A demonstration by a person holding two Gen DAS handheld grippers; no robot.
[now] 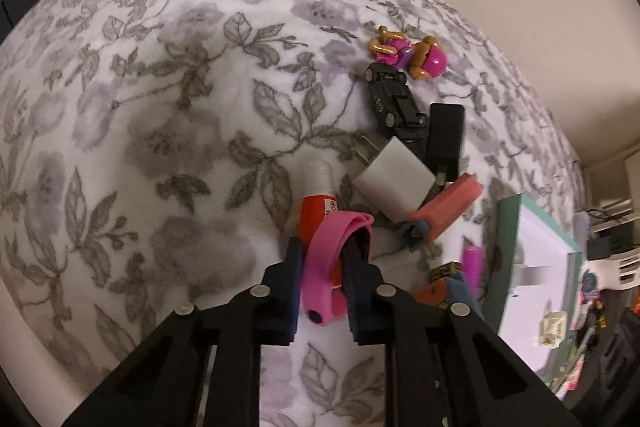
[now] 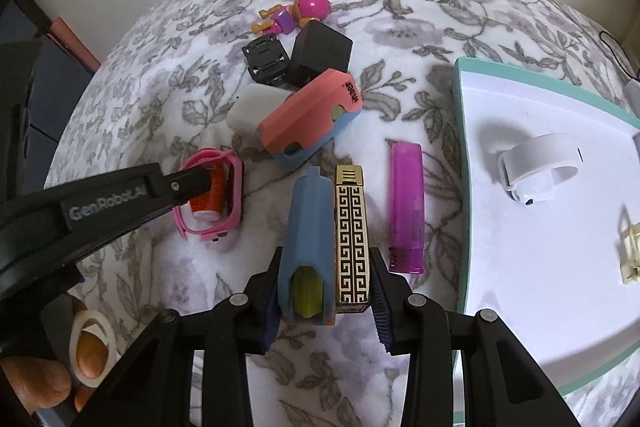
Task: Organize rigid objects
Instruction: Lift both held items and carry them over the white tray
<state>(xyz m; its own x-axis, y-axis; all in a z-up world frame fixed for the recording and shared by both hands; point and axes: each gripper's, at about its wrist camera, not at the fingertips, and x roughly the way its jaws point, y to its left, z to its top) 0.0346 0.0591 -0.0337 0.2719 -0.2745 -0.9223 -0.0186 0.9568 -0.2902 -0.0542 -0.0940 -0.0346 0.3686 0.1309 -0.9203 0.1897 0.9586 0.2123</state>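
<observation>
Pink watch band (image 1: 324, 263) is clamped in the left gripper (image 1: 322, 267); right gripper (image 2: 324, 295) pinches 2 lighters (image 2: 328, 247) side by side.

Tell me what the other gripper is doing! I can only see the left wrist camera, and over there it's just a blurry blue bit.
Observer: The right gripper is shut on two things side by side, a blue holder and a gold patterned lighter.
Operator: Is there anything in the tray? It's all smeary for me.
Observer: A white band lies on the tray.
Operator: And my pink strap?
Observer: From the right wrist view, the pink band appears to loop around the orange can.
</observation>
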